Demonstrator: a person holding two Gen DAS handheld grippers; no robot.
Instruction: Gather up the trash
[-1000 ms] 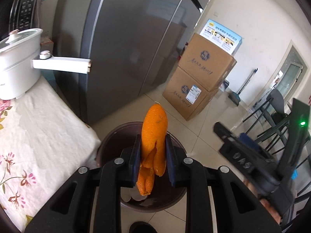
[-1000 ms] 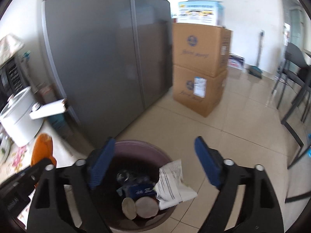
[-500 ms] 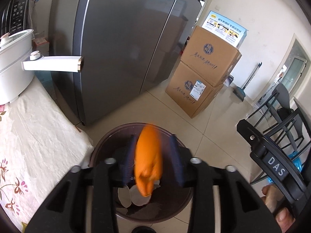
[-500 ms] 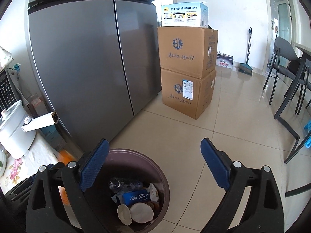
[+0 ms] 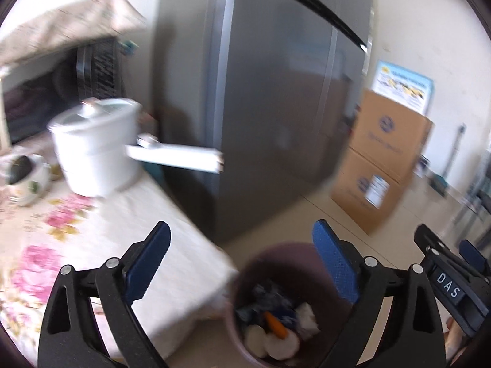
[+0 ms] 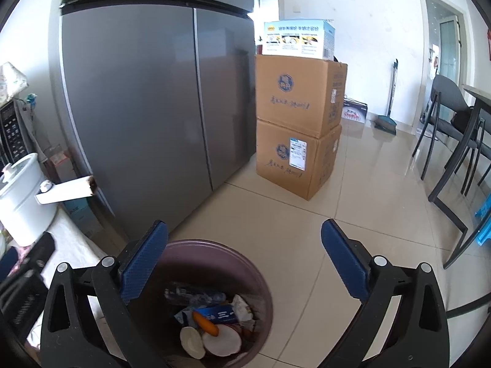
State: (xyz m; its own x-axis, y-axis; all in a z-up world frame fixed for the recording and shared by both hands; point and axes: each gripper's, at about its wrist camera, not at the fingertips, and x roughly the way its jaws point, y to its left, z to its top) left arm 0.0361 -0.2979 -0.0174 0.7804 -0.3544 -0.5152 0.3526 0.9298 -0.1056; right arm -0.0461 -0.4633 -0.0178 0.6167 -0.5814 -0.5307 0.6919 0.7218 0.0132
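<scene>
A dark purple trash bin (image 6: pixel 214 254) (image 5: pixel 276 253) stands on the floor beside the table. An orange peel (image 6: pixel 205 322) (image 5: pixel 275 325) lies inside it on top of white round scraps, a blue carton and crumpled wrappers. My left gripper (image 5: pixel 241 260) hovers above the bin's left rim and the table corner; its jaws are opening wide with nothing between them. My right gripper (image 6: pixel 244 259) hangs over the bin, jaws still opening and empty. The right gripper's black body (image 5: pixel 448 285) shows at the right edge of the left wrist view.
A table with a floral cloth (image 5: pixel 61 230) holds a white electric pot (image 5: pixel 95 150) with a long handle and a small bowl (image 5: pixel 23 181). A grey fridge (image 6: pixel 147 107) stands behind. Stacked cardboard boxes (image 6: pixel 297 122) and dark chairs (image 6: pixel 454 141) stand on the tiled floor.
The left gripper opened and let go of the orange peel, which fell into the bin. The left wrist view swung left toward the table. The right gripper stayed open over the bin.
</scene>
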